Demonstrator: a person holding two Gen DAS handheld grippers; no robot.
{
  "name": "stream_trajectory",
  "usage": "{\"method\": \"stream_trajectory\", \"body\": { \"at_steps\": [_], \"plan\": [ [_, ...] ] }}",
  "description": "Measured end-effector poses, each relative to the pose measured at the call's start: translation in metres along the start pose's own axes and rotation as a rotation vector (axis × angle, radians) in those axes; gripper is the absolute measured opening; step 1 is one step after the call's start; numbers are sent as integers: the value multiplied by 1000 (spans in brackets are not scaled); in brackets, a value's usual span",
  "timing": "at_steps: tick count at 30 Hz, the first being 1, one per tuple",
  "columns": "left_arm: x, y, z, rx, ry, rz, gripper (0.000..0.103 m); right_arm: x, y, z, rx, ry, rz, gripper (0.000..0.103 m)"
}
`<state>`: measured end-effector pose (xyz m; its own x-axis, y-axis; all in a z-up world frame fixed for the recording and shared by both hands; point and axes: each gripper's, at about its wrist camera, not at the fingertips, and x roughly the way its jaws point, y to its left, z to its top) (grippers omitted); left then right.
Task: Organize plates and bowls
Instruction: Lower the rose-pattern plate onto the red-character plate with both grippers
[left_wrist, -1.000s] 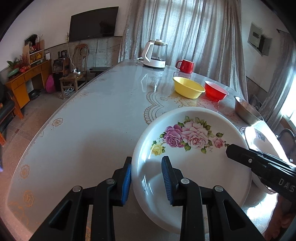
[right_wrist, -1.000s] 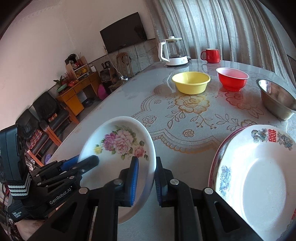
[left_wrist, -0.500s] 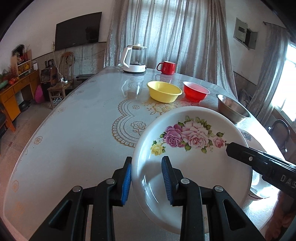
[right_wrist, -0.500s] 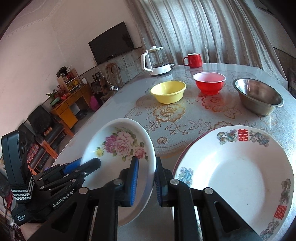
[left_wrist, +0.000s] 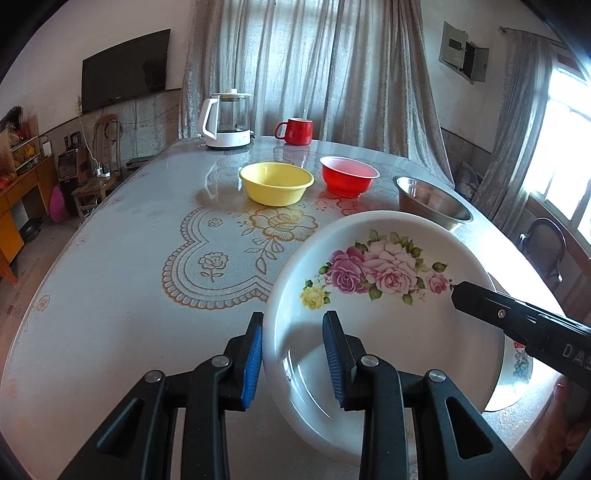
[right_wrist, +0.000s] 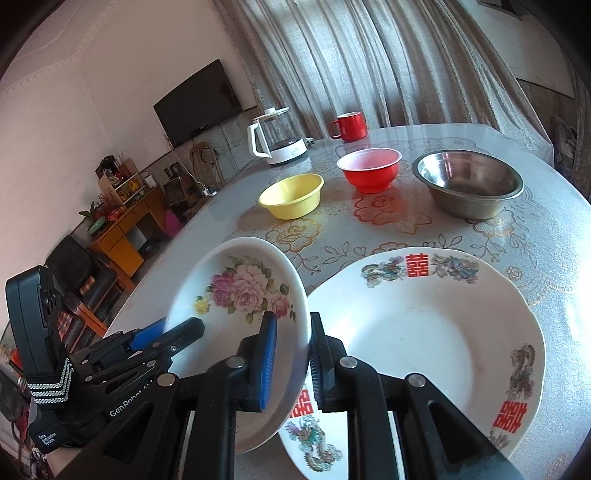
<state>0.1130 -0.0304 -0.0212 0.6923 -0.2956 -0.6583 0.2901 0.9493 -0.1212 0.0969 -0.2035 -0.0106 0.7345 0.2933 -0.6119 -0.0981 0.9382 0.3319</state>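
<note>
Both grippers are clenching the white rose-printed plate (left_wrist: 384, 295) by opposite sides of its rim. The left gripper (left_wrist: 293, 354) is pinching the near-left rim between its blue pads, and the right gripper (right_wrist: 291, 358) is biting the plate's right rim. The plate is hanging tilted and clear of the lace-patterned table (left_wrist: 129, 258), near its front edge. Its right side is overlapping the wide white plate with red double-happiness characters (right_wrist: 424, 332), which is lying flat by the front right edge.

The step in hand is probably stacking the rose plate onto that wider plate. To do it well, the two hands should be travelling together so the rim does not twist. The plate needs levelling before it goes down, centred over the wider plate's well. Neither grip should be loosening until the plate is resting.

Compared with a second ago, the rose plate has shifted right along the front edge, from beside the wider plate to partly over it. The yellow plastic bowl (left_wrist: 276, 187), red plastic bowl (left_wrist: 349, 180) and steel bowl (right_wrist: 469, 187) now sit more centrally in both views. The grips look unchanged.
</note>
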Motion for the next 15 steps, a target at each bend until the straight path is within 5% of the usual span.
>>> {"method": "stream_trajectory", "body": {
  "at_steps": [15],
  "plan": [
    [16,-64,14,112,11,-53,32,-30,-59,-3,131,-37,-47,16]
  ]
}}
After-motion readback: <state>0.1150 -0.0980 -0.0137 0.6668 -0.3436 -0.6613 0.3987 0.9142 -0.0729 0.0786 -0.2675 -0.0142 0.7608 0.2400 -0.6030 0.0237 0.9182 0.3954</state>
